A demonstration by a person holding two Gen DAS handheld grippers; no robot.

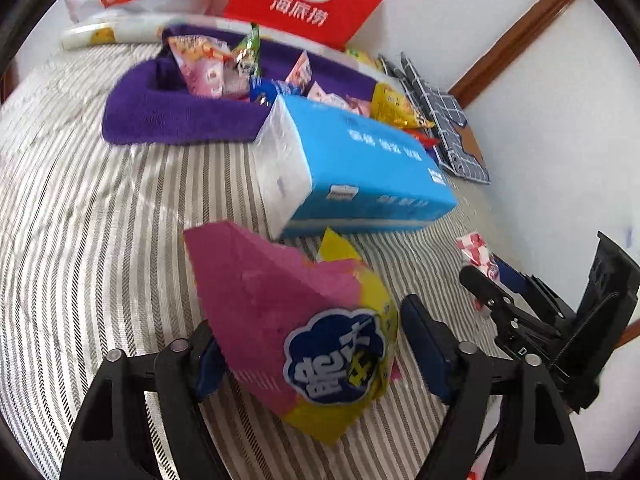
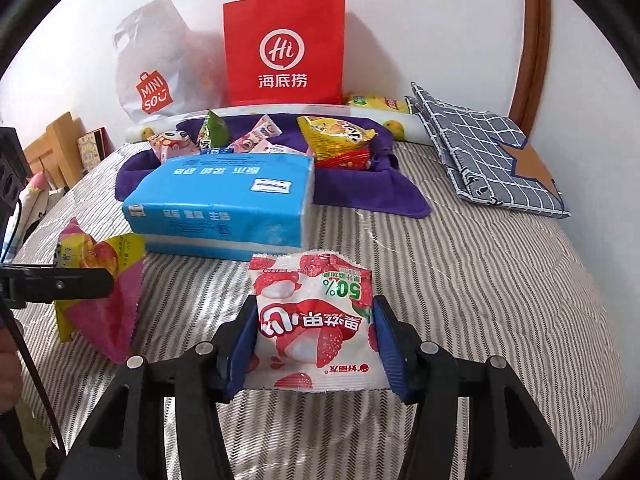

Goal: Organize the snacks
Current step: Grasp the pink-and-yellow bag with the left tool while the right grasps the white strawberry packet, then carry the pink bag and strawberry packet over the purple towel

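Note:
My left gripper (image 1: 308, 354) is shut on a pink and yellow snack bag (image 1: 296, 320), held above the striped bed; the bag also shows in the right wrist view (image 2: 100, 280). My right gripper (image 2: 314, 340) is shut on a white and red lychee snack packet (image 2: 316, 320), held low over the bed; it also shows in the left wrist view (image 1: 478, 252). A purple cloth tray (image 2: 360, 188) with several snack packets lies behind a blue tissue pack (image 2: 224, 204). The tray also appears in the left wrist view (image 1: 168, 116).
A red paper bag (image 2: 284, 40) and a white Miniso bag (image 2: 156, 68) stand against the wall. A folded grey checked cloth (image 2: 484, 156) lies at the right. The tissue pack (image 1: 352, 168) sits between the grippers and the tray.

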